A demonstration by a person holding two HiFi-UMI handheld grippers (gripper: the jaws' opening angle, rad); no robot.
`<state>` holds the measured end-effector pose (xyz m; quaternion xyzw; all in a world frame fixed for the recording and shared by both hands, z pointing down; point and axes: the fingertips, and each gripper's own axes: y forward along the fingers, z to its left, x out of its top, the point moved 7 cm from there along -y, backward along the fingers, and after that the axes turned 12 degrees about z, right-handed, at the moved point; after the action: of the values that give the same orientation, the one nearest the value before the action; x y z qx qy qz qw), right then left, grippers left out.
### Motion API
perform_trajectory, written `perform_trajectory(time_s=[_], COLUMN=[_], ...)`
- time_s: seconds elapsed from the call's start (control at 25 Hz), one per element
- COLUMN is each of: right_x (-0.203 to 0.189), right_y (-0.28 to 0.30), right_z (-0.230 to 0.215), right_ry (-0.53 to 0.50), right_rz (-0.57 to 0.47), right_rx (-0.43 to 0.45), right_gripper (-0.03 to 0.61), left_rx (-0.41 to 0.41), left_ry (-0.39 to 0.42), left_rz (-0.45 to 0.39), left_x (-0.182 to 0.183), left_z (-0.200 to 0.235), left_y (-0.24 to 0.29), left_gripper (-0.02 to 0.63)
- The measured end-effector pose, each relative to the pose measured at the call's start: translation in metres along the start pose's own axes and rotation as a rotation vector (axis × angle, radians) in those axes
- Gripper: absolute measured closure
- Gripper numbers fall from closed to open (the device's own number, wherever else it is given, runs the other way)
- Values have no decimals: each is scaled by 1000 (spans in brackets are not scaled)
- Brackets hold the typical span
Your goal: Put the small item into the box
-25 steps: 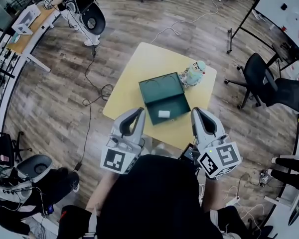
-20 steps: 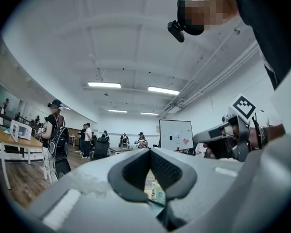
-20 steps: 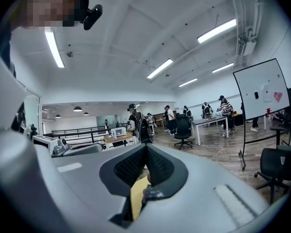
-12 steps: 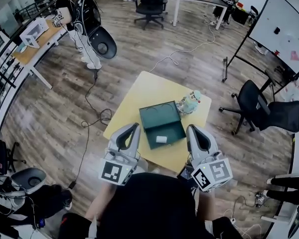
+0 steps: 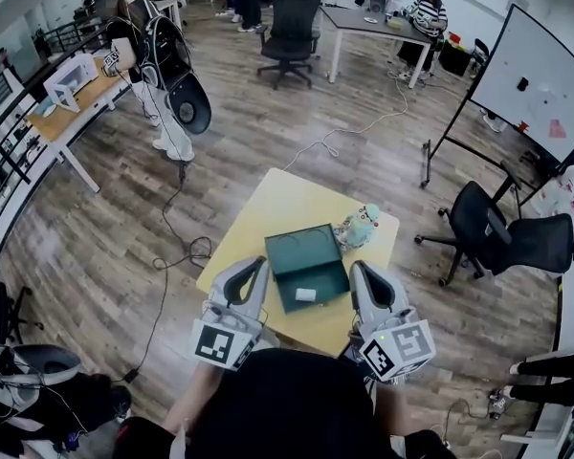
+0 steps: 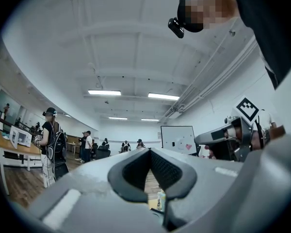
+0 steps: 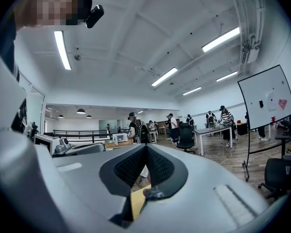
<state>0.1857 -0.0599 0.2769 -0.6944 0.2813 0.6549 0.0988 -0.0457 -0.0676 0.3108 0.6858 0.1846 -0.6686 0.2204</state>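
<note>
Head view | left gripper (image 5: pixel 257 262), right gripper (image 5: pixel 357 267): both clenched, empty, lifted higher above table (image 5: pixel 268 199) | small item (image 5: pixel 306 295) in box (image 5: pixel 298 252)

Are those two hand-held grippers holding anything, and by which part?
Nothing is held. The left hand-held gripper and the right hand-held gripper are both shut and empty; the small white item lies in the green box.

The tabletop (image 5: pixel 273 204) is shown in pale yellow, the box (image 5: pixel 301 251) in dark green, and the small item (image 5: pixel 306 295) in white. The left claw (image 5: pixel 256 264) and right claw (image 5: pixel 358 268) are finished in light grey with black pads. Their cubes (image 5: pixel 215 344) are patterned in black-and-white squares. The floor (image 5: pixel 96 247) is grained grey-brown.
</note>
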Motion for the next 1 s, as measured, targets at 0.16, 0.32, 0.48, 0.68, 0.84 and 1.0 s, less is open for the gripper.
perform_trajectory(time_s=[0.16,0.32,0.48,0.68,0.84,1.0], right_x=[1,0,-1,-3,-8,-11], right_y=[0,0,0,1,1,2], right_z=[3,7,7,7,8,8], right_ry=[-4,-11,-5,-2,2,4], right_rz=[-10,-15,-11,-6,-1,11], right_rx=[6,6,6,6,9,15], right_gripper=[577,577,577,577,577,577], left_rx=[-13,-32,-39,-37,-46,-33], left_ry=[9,24,25,16,13,37], left_rz=[-12,-13,-4,14,16,40], left_x=[2,1,1,3,-1,-4], left_z=[-2,-3,-5,-5,-7,-6], left_y=[1,1,1,1,0,-2], left_gripper=[612,612,612,612,612,612])
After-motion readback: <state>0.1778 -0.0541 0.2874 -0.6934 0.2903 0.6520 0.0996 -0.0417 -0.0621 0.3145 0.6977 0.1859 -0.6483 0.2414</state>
